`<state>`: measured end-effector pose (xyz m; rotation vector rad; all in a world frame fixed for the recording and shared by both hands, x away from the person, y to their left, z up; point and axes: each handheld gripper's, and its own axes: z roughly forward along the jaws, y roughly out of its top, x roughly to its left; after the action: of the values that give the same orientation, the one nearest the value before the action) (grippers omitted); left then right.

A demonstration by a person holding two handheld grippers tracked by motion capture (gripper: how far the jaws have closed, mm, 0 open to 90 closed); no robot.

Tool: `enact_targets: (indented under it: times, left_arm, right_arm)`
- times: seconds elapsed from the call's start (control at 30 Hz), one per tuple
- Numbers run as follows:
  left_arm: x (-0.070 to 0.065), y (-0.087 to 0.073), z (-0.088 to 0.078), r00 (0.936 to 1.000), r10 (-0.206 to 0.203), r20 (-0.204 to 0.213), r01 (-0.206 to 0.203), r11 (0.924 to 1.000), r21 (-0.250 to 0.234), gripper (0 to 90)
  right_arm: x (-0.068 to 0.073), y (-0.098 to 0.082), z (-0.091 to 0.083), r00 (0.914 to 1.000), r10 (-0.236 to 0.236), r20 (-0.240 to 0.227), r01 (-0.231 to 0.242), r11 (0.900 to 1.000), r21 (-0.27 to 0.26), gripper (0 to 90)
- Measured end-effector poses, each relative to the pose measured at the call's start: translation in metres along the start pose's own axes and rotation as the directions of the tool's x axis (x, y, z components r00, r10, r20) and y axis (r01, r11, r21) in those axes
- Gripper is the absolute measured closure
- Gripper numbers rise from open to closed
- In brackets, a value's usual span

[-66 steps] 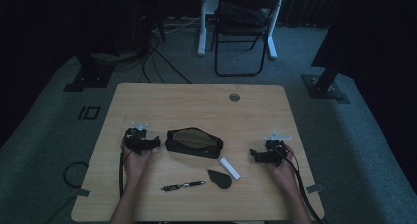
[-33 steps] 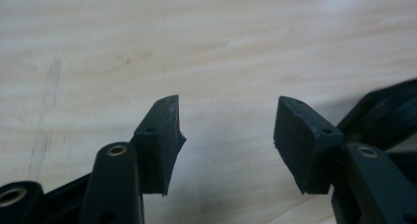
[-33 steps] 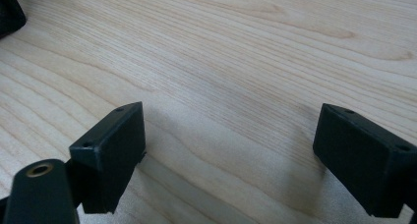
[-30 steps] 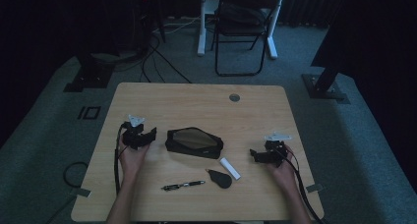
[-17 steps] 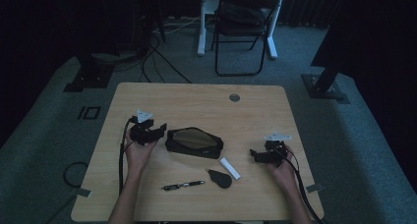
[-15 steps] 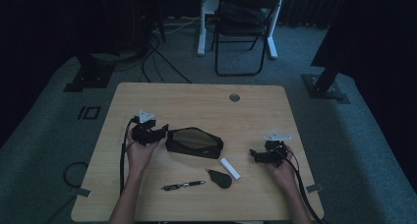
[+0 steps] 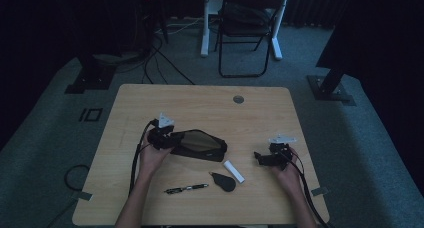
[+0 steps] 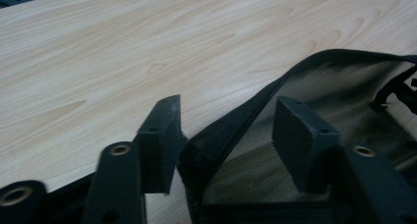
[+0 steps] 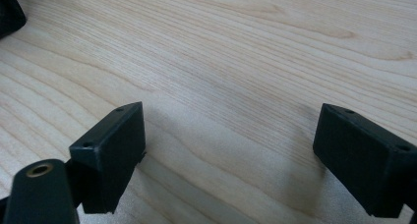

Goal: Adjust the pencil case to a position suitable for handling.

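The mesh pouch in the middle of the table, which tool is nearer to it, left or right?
Left. The left tool straddles the mesh pouch at its open end, its jaws just closing around the zipper edge. The right tool rests apart, beyond the white stick.

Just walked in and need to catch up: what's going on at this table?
A person works a gripper in each hand. The left gripper has reached the end of a black mesh pouch; its fingers straddle the zippered edge and have just been closing, not yet pinching it. The right gripper rests open over bare table. A pen lies nearby.
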<state>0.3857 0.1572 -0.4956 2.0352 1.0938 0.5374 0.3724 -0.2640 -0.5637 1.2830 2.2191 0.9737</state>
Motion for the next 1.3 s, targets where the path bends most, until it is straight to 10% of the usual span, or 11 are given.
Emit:
enact_targets:
  times: [0.5, 1.3]
  left_arm:
    - [-0.012, -0.017, -0.021, 0.995, 0.098, 0.018, -0.098, 0.9951, 0.012, 76.0]
    - [-0.032, -0.047, -0.049, 0.9953, 0.067, 0.07, -0.065, 0.9973, -0.033, 75.5]
  right_arm:
    - [0.0, 0.0, 0.0, 1.0, 0.0, 0.0, 0.0, 1.0, 0.0, 12.3]
    - [0.0, 0.0, 0.0, 1.0, 0.0, 0.0, 0.0, 1.0, 0.0, 12.3]
